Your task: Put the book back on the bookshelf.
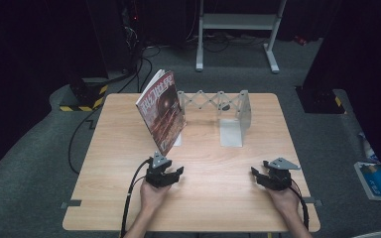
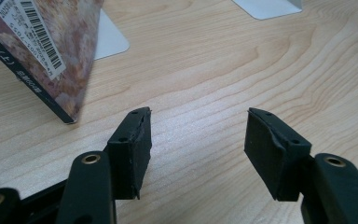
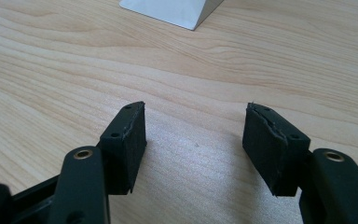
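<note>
book (image 1: 161,111): stands tilted on tabletop (image 1: 129,148), leaning at left end of rack (image 1: 213,101)
left hand-held gripper (image 1: 171,174): jaws apart, empty, just before book
right hand-held gripper (image 1: 262,174): wide, empty, well apart
risk: a nudge to lower corner slides book flat

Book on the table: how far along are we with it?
Done: the book stands tilted against the expanding rack. In hand: nothing; the left gripper and right gripper are open and empty. Left, probably: square the book upright in the rack.
</note>
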A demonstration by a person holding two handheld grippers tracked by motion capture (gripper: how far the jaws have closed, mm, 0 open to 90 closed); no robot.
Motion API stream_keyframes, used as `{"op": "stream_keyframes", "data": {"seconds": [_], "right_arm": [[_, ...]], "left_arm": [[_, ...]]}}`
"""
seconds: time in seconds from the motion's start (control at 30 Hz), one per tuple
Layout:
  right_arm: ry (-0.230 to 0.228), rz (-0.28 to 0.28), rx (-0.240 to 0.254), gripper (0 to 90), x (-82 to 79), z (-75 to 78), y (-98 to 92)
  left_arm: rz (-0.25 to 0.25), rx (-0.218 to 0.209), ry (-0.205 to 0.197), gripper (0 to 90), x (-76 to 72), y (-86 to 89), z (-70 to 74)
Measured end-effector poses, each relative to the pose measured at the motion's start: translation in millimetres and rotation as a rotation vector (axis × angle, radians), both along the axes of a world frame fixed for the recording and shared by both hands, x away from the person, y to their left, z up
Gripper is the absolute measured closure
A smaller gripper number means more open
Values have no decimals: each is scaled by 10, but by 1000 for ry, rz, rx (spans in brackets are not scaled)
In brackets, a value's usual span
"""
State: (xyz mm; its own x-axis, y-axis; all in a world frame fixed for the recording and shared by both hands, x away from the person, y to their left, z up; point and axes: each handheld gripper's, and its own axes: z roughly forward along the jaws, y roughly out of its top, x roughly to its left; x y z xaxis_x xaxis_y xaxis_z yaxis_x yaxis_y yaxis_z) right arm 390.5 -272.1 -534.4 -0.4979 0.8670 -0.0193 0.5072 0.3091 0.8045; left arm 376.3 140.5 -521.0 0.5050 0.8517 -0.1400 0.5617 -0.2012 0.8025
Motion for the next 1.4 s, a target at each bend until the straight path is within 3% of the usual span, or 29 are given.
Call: {"op": "stream_keyframes", "data": {"seconds": [0.13, 0.4, 0.67, 0.93, 1.4], "right_arm": [[0, 0, -1, 396, 0, 0, 0], [0, 0, -1, 396, 0, 0, 0], [0, 0, 0, 396, 0, 0, 0], [0, 0, 4, 395, -4, -3, 5], [-5, 5, 3, 390, -4, -8, 2]], "left_arm": [[3, 29, -1, 415, 18, -28, -27], [17, 41, -4, 415, 45, -66, -59], [31, 79, -7, 414, 65, -91, -90], [25, 142, -50, 386, 44, -162, -115], [29, 138, -52, 370, 33, -160, -121]]}}
